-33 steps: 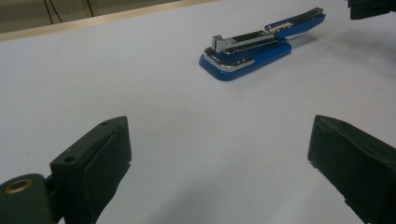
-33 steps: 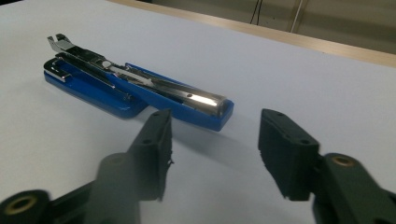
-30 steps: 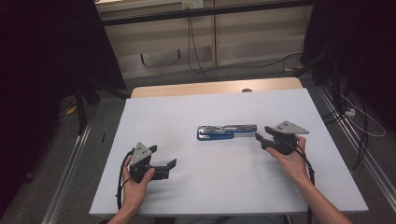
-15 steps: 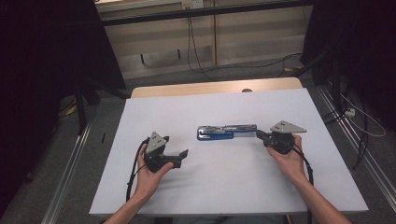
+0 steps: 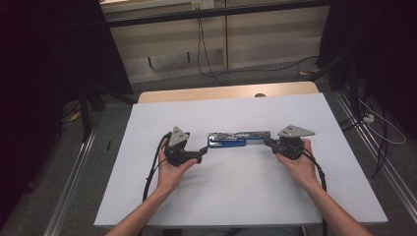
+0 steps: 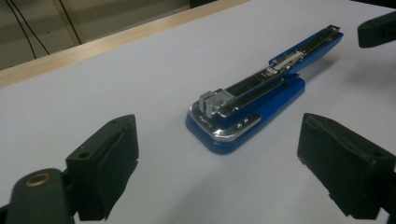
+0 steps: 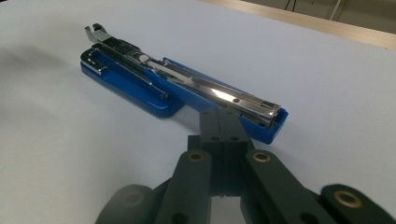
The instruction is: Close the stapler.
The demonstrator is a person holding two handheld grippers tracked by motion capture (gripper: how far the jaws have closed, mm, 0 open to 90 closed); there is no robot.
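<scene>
The left gripper (image 5: 202,151) sits with jaws spread wide, just short of the blue stapler (image 5: 238,139) lying opened flat mid-table (image 5: 246,196). At its far end, the right gripper (image 5: 268,142) has jaws pressed together, tips at the stapler.

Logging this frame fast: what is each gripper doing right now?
Left gripper: open, holding nothing, facing the blue stapler.
Right gripper: shut, empty, its tip at the stapler's end.
</scene>
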